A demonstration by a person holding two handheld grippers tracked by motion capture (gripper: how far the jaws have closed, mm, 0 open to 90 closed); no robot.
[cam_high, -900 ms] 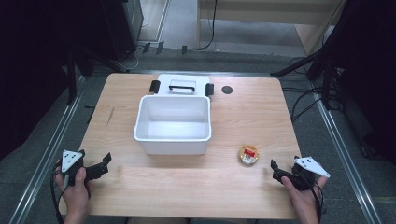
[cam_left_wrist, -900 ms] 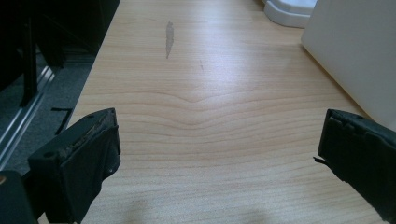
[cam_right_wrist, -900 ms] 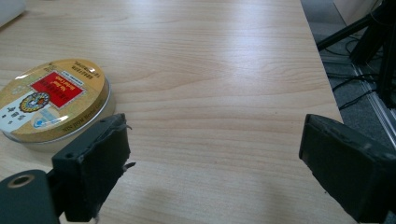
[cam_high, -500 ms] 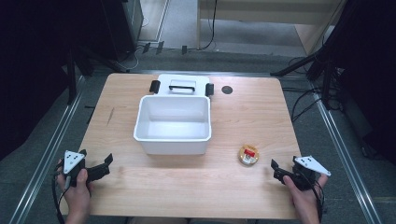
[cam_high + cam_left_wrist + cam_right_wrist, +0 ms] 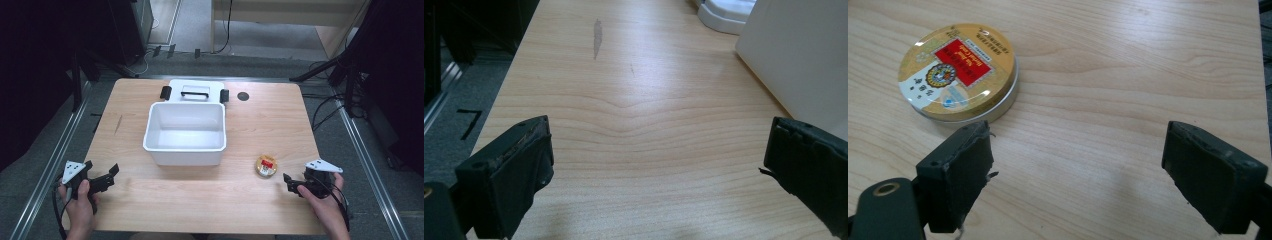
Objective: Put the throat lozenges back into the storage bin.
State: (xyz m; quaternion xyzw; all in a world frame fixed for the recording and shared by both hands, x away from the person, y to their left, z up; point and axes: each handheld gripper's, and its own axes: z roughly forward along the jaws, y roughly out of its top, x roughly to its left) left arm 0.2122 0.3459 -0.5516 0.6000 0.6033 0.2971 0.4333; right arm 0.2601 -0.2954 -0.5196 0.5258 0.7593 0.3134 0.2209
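- Wooden table [image 5: 200,200]: bare board ahead of the left gripper [image 5: 102,181], jaws wide, empty; tub [image 5: 185,132] wall beyond its right jaw.
- Tin [image 5: 266,166] lies flat just past the right gripper [image 5: 291,184], off its left jaw; jaws apart, empty, table edge near.

Left gripper [image 5: 102,179]: lower left of the high view, hand-held, jaws spread wide with nothing between. Right gripper [image 5: 292,184]: lower right, hand-held, jaws apart, nothing between them.
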